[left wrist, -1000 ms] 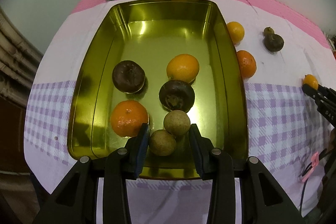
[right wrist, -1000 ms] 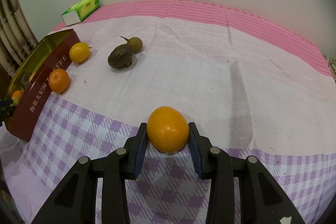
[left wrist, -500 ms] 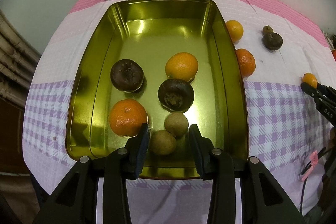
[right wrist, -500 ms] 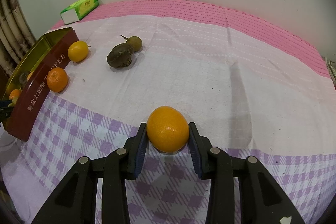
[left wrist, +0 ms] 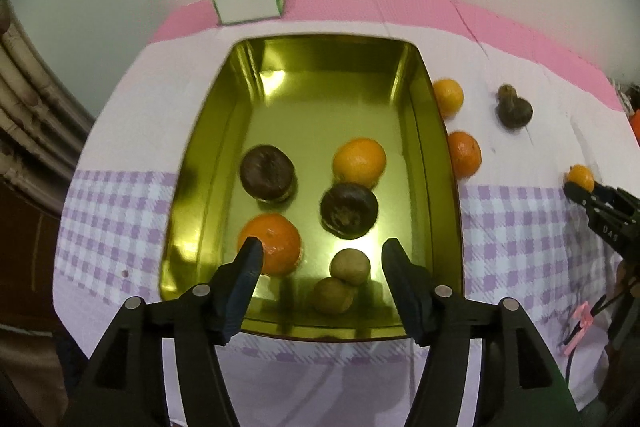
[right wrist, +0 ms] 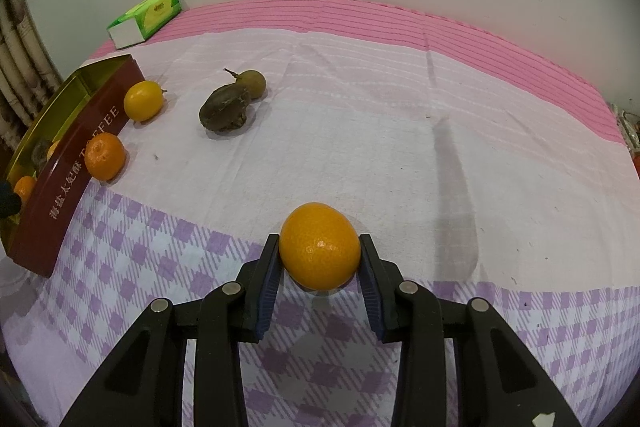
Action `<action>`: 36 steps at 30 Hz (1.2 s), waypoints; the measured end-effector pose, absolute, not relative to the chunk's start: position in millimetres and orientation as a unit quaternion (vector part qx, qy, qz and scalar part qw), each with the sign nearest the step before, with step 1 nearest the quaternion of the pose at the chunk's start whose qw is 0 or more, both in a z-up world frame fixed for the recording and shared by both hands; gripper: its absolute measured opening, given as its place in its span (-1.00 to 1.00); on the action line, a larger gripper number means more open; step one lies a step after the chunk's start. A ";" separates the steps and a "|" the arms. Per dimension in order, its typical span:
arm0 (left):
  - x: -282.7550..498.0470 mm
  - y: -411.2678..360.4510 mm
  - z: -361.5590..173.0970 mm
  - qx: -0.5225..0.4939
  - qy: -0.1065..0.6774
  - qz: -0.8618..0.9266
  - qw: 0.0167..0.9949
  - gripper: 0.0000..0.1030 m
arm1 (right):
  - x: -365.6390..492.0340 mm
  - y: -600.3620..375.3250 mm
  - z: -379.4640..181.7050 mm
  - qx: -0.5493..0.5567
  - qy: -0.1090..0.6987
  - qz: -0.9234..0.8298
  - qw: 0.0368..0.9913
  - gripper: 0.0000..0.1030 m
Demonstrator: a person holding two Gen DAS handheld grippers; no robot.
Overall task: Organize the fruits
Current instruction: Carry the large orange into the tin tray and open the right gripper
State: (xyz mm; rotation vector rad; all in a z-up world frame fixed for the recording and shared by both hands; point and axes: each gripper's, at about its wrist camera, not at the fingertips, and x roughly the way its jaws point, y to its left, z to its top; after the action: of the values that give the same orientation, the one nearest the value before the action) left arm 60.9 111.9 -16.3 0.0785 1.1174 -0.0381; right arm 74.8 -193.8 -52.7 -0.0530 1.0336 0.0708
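R gripper (right wrist: 319,259) is clamped on the orange (right wrist: 319,245), low centre of frame; gold tin (right wrist: 70,163) lies far left. L gripper (left wrist: 322,257) jaws opening above the tin, nothing between them.

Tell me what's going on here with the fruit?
A person is sorting fruit into a gold tin. The left hand-held gripper is opening above the tin, nothing pressed between its pads; six fruits lie inside. The right hand-held gripper is shut on an orange on the cloth. Four more fruits wait beside the tin.
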 end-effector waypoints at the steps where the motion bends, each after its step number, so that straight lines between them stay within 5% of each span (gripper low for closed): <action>1: 60.1 112.9 -13.7 0.037 0.526 -0.014 0.849 0.25 | 74.7 -193.1 -52.3 -0.025 0.494 0.033 0.868 -0.33; 21: 48.6 182.2 9.0 -0.009 0.478 0.097 0.873 0.41 | 69.2 -71.9 9.8 -0.064 0.447 0.179 0.874 -0.33; 36: 49.0 198.4 8.1 -0.040 0.475 0.112 0.872 0.52 | 64.9 29.3 6.7 -0.119 0.444 0.252 0.852 -0.33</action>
State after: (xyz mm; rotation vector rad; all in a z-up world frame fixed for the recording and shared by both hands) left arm 49.0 198.4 8.1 -0.0831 0.9928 0.2348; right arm 64.9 29.3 6.7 -0.2504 0.9338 0.5306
